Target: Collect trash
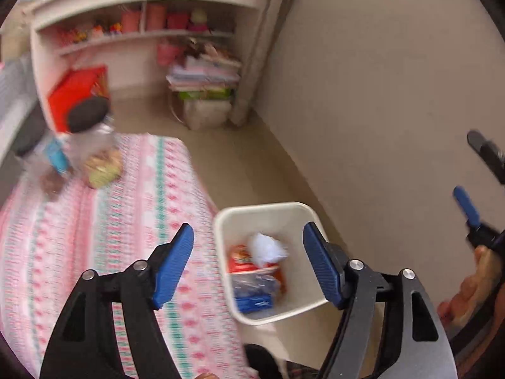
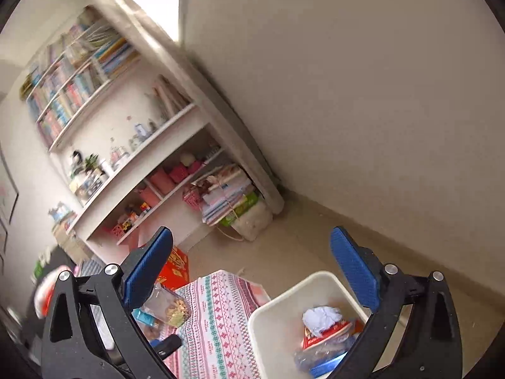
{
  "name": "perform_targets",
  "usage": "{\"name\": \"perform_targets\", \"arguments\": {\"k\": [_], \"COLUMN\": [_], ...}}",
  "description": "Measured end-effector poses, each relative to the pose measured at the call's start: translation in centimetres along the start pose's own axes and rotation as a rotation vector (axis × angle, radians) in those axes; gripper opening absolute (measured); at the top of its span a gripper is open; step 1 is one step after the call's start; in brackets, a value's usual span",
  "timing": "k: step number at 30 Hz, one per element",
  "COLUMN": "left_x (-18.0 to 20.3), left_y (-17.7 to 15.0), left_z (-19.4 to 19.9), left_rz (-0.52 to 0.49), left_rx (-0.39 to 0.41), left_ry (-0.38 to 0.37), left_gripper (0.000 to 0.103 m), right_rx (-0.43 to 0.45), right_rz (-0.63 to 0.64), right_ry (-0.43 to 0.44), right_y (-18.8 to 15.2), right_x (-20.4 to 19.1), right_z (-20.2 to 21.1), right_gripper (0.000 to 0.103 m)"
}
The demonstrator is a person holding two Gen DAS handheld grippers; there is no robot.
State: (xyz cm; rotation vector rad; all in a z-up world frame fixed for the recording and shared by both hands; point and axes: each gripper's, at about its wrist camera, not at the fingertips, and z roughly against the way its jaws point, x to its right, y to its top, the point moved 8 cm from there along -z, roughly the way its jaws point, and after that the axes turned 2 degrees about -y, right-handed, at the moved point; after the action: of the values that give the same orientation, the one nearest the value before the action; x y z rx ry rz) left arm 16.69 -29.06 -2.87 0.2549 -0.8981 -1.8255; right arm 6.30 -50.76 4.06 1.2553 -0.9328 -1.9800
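A white bin [image 1: 303,218] stands on the floor beside a table with a pink patterned cloth [image 1: 94,237]. It holds crumpled white paper [image 1: 266,249], a red wrapper [image 1: 241,260] and blue plastic packaging [image 1: 252,303]. My left gripper [image 1: 249,262] is open and empty, hovering above the bin. My right gripper [image 2: 252,271] is open and empty, above the bin [image 2: 274,315] and the cloth's edge; it also shows at the right edge of the left wrist view [image 1: 473,189]. A clear jar with snacks [image 2: 167,308] lies on the cloth.
A red box [image 1: 79,94] stands on the floor at the cloth's far end. White bookshelves [image 2: 126,164] with books, toys and pink containers line the back wall. A stack of papers on a bag [image 1: 205,88] sits in the corner. A plain wall [image 1: 378,94] runs along the right.
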Motion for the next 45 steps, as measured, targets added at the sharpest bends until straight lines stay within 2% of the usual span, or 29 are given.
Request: {"name": "perform_targets", "arguments": {"k": [3,5,6,7,9,10,14,16,21,23,26,33,45], "left_x": [-2.8,-4.4,-5.3,-6.0,-7.4,-8.2,-12.1,-14.2,-18.7,-19.5,-21.1,-21.4,-21.5], "left_y": [-0.3,-0.1,-0.2,-0.3,-1.0,-1.4,-4.1,-6.0,-10.2,-12.1,-13.2,-13.2,-13.8], "left_z": [5.4,9.9,13.1,16.0,20.4,21.8,23.3,23.4,22.0,21.6,21.3,20.2,19.1], "left_rz": [-0.037,-0.087,-0.118,-0.132,-0.112,-0.088,-0.020,0.001,0.083,0.092,0.120,0.155,0.169], "left_rx": [0.134,0.277,0.379,0.473,0.605,0.620,0.486,0.467,0.432,0.425,0.408,0.358,0.328], "left_ry": [0.154,0.310,0.410,0.491,0.558,0.565,0.592,0.621,0.573,0.586,0.597,0.538,0.529], "left_gripper": [0.084,0.089,0.097,0.097,0.097,0.097,0.097,0.097,0.097,0.097,0.097,0.097,0.097], "right_rx": [0.042,0.072,0.088,0.111,0.154,0.157,0.039,0.012,-0.099,-0.128,-0.164,-0.196,-0.223], "right_rz": [0.119,0.208,0.246,0.279,0.311,0.316,0.365,0.416,0.513,0.538,0.573,0.595,0.587], "right_ry": [0.070,0.103,0.135,0.170,0.212,0.221,0.223,0.190,0.159,0.140,0.111,0.113,0.123], "right_y": [-0.7,-1.5,-2.0,-2.7,-3.9,-4.8,-9.7,-11.9,-17.2,-19.0,-21.0,-23.5,-23.7], "right_x": [-4.2,-7.5,-9.1,-11.0,-13.6,-14.6,-17.4,-18.2,-20.1,-20.1,-20.0,-20.5,-20.7], "right_z": [2.0,3.7,4.9,6.3,8.8,9.9,10.5,10.2,9.0,8.4,7.3,6.2,5.5], "right_gripper": [0.096,0.096,0.096,0.096,0.096,0.096,0.096,0.096,0.096,0.096,0.096,0.096,0.096]}}
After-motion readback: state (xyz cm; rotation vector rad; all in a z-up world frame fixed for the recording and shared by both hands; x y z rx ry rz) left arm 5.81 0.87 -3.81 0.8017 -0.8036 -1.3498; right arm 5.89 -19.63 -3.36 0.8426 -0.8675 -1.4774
